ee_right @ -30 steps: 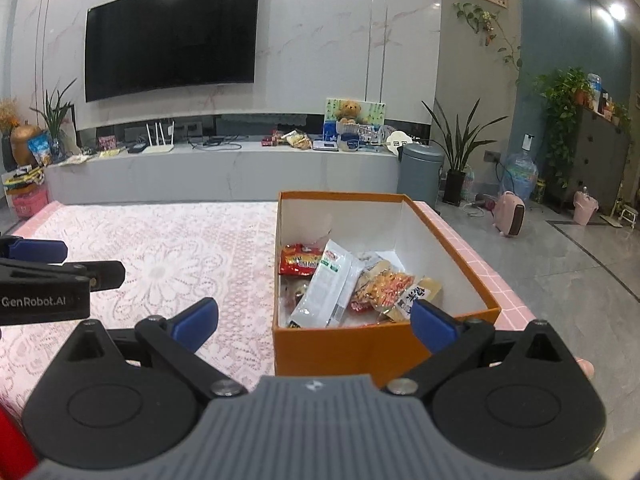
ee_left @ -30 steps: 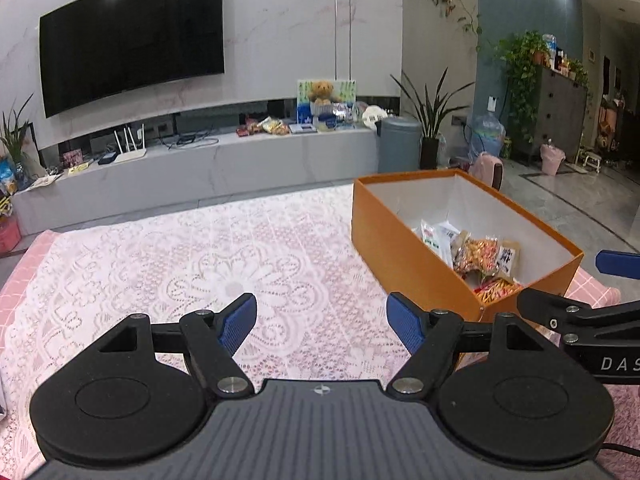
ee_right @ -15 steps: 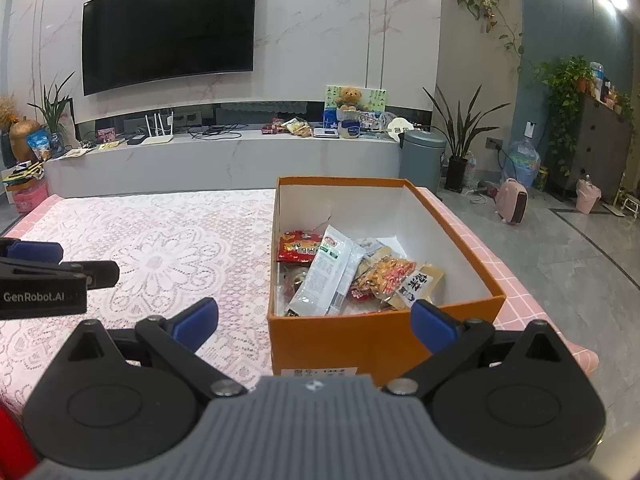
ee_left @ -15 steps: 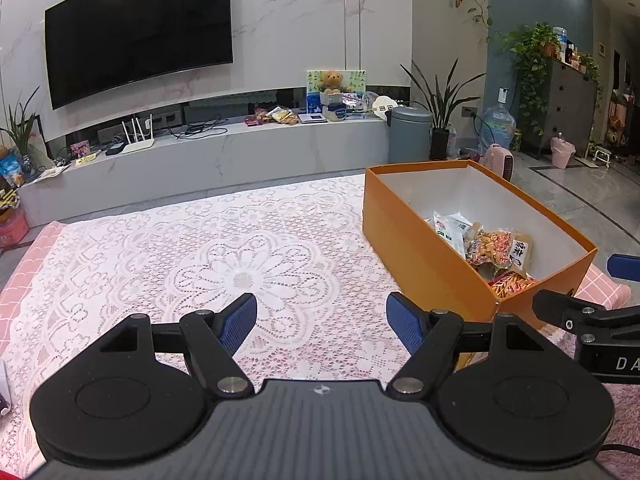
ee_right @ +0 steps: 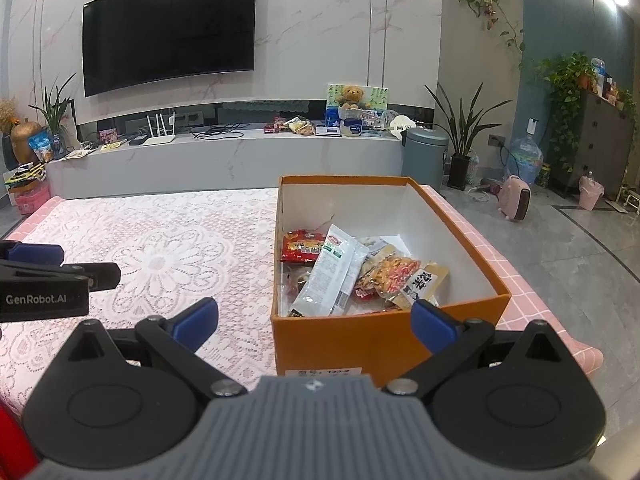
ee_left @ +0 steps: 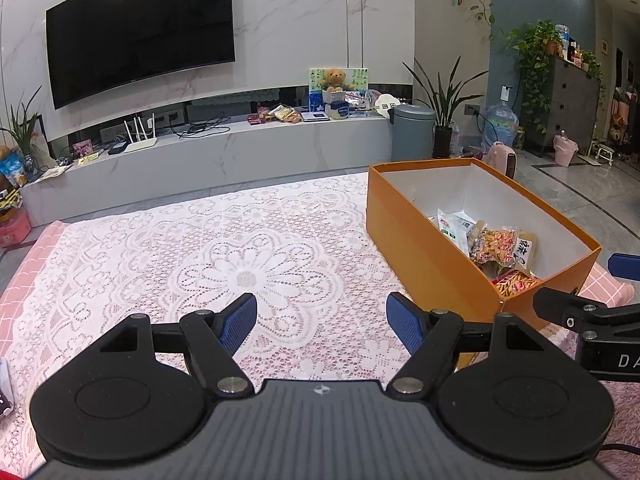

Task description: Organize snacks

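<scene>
Box [ee_right: 384,344] nearer now, snacks [ee_right: 352,272] inside

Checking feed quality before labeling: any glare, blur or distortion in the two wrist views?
Left wrist: sharp, strong fisheye bowing of the TV and console; ceiling-light spots on the marble wall; dark corner vignette. Right wrist: equally sharp, bright ceiling light flares top right, orange box and snack packets evenly lit, readable.

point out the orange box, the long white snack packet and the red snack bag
orange box [ee_right: 336,340], right wrist view, near outer wall
long white snack packet [ee_right: 330,276], right wrist view, middle of packet
red snack bag [ee_right: 300,246], right wrist view, printed front
</scene>
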`<state>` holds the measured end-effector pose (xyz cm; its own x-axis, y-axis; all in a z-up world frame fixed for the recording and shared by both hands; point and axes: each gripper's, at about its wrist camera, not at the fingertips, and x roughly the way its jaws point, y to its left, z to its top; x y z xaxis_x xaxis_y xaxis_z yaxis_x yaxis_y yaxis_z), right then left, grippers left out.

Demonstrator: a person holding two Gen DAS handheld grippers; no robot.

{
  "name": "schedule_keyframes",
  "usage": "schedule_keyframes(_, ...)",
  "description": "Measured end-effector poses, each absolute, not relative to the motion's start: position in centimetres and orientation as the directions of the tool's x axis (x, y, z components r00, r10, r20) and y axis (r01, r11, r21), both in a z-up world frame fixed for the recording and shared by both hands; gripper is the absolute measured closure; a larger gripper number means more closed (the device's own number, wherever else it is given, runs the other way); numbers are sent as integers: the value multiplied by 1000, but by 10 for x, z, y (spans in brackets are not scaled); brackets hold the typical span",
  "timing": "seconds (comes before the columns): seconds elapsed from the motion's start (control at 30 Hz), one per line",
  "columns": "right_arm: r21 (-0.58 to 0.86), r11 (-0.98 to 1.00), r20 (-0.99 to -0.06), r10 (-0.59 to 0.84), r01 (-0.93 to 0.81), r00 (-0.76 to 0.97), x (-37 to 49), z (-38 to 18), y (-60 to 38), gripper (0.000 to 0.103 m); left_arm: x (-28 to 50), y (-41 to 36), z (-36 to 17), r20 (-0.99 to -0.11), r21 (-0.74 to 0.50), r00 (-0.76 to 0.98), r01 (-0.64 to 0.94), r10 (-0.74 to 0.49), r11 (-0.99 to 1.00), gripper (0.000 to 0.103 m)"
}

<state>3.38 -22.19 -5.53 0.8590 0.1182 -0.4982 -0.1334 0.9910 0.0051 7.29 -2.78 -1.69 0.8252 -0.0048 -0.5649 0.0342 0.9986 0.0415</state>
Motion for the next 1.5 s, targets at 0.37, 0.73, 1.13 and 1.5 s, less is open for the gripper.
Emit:
schedule_keyframes(0.37, 4, 990, -505, 124, -141, 854, 34, -56, -220, 3, 72, -29, -19, -572, 44, 820, 39, -7, 998, 16)
schedule_keyframes(0.73, 10, 990, -507, 128, -142, 853, 32, -56, -221, 3, 70, -28, -17, -570, 42, 822, 37, -7, 998, 17)
schedule_keyframes(1.13, 8, 988, -504, 135, -152, 853, 29, -54, -219, 3, 64, -29, -15, -556, 35, 831, 46, -19, 998, 18)
schedule_keyframes(1.5, 9, 987, -506, 141, -158, 851, 29, -53, -218, 3, 63, -30, -12, -553, 31, 833, 51, -26, 998, 19)
